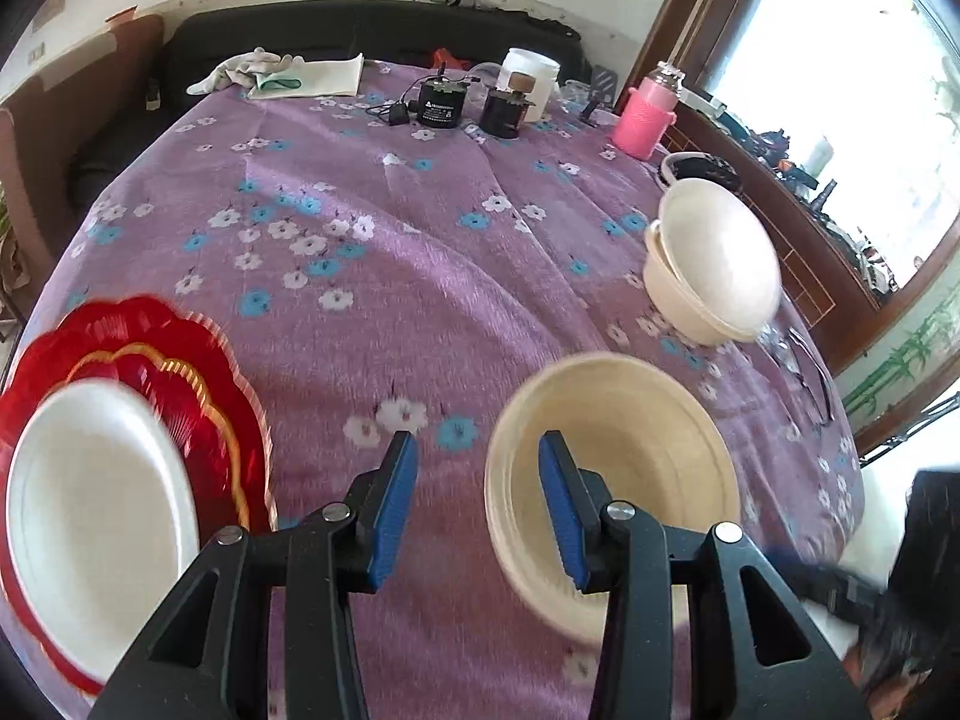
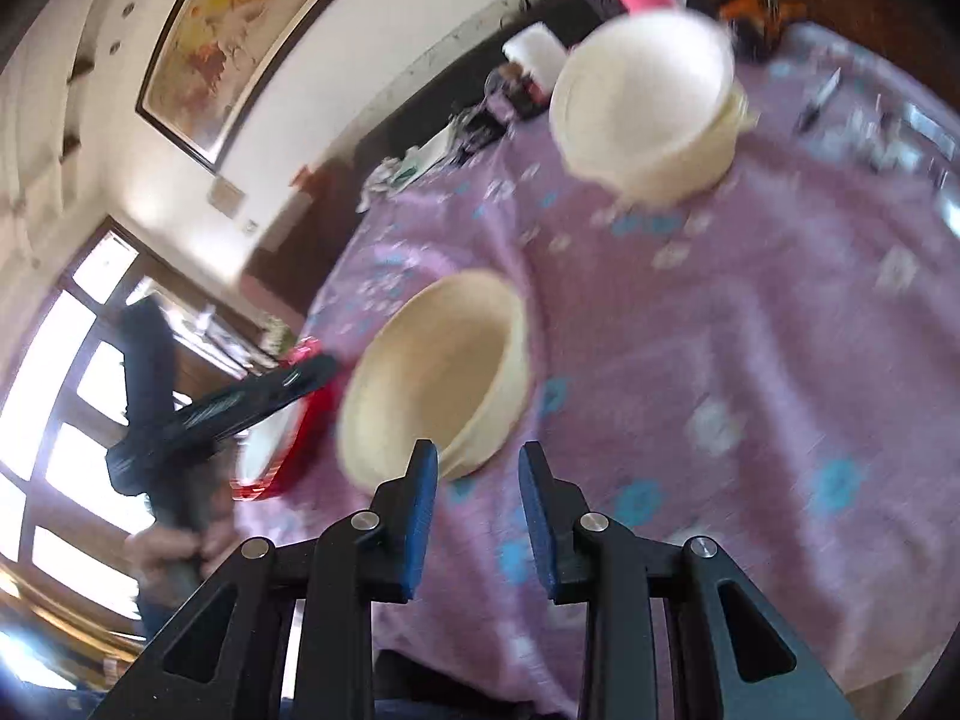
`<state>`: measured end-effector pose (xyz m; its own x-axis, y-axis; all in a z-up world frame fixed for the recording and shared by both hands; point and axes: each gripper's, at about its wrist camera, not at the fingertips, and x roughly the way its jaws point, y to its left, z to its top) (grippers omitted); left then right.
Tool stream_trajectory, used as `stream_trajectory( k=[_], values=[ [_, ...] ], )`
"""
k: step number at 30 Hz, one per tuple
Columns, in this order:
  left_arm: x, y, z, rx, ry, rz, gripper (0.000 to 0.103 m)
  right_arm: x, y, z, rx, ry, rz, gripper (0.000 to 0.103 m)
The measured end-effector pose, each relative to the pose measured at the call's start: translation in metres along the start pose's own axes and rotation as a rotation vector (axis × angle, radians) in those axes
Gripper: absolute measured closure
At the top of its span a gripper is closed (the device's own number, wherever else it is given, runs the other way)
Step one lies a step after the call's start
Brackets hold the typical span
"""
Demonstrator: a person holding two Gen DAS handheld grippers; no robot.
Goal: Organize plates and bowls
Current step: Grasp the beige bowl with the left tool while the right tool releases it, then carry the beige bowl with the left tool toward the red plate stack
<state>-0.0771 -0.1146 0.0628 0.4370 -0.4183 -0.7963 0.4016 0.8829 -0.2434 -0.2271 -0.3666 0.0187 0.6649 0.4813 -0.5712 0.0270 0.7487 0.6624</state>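
On the purple flowered tablecloth [image 1: 372, 300] the left gripper [image 1: 477, 504] hangs with jaws apart and empty beside the near cream bowl [image 1: 630, 450], the right gripper [image 2: 477, 516] likewise parted and empty, stacked bowls [image 1: 714, 264] far right, white plate [image 1: 90, 510] on red plate [image 1: 180, 348] near left

A wide stretch of purple cloth [image 1: 372, 276] is left free mid-table. It is hemmed by the red plate [image 1: 180, 354], near cream bowl [image 1: 624, 450], stacked bowls [image 1: 708, 264] and, seemingly, far-edge clutter [image 1: 474, 102].
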Motion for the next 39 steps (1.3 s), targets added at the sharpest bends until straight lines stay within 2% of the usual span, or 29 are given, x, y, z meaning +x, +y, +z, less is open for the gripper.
stream_trajectory(
  k=[4,7,8,9,10,14,19,22,24,26,31,34,36,39],
  values=[
    [0.025,-0.005,0.014,0.019,0.043,0.025,0.062,0.021,0.021,-0.015,-0.048,0.086,0.056,0.072],
    [0.039,-0.006,0.010,0.008,0.087,0.006,0.062,0.038,0.021,-0.017,-0.041,0.109,0.007,0.073],
    [0.040,-0.009,0.004,0.019,0.097,-0.006,0.062,0.040,0.020,-0.016,-0.034,0.110,0.008,0.076],
    [0.040,-0.010,0.000,0.026,0.103,-0.007,0.062,0.041,0.018,-0.013,-0.031,0.103,0.008,0.083],
    [0.040,-0.012,-0.004,0.034,0.109,-0.010,0.062,0.040,0.015,-0.008,-0.033,0.088,-0.011,0.084],
    [0.031,-0.024,-0.025,0.063,0.112,-0.050,0.062,0.030,0.007,0.008,-0.044,0.018,-0.084,0.084],
    [0.014,-0.034,-0.040,0.105,0.079,-0.064,0.062,0.015,0.004,0.015,-0.075,-0.079,-0.184,0.084],
    [0.010,-0.030,-0.035,0.107,0.054,-0.032,0.062,0.009,-0.002,0.017,-0.026,-0.072,-0.143,0.083],
    [0.011,-0.021,-0.028,0.081,0.046,-0.027,0.062,0.009,-0.005,0.013,0.016,-0.035,-0.091,0.083],
    [0.016,-0.016,-0.020,0.069,0.042,-0.017,0.057,0.011,-0.006,0.008,0.041,-0.015,-0.061,0.083],
    [0.029,-0.012,-0.011,0.059,0.045,0.010,0.057,0.027,-0.007,0.010,0.067,0.006,-0.045,0.081],
    [0.029,-0.017,-0.018,0.086,0.023,0.042,0.084,0.030,-0.005,0.014,0.059,-0.012,-0.068,0.081],
    [0.026,-0.020,-0.022,0.103,-0.002,0.062,0.086,0.030,-0.001,0.016,0.032,-0.029,-0.100,0.081],
    [0.021,-0.021,-0.024,0.106,-0.011,0.050,0.088,0.031,0.001,0.019,0.022,-0.037,-0.109,0.081]
  ],
)
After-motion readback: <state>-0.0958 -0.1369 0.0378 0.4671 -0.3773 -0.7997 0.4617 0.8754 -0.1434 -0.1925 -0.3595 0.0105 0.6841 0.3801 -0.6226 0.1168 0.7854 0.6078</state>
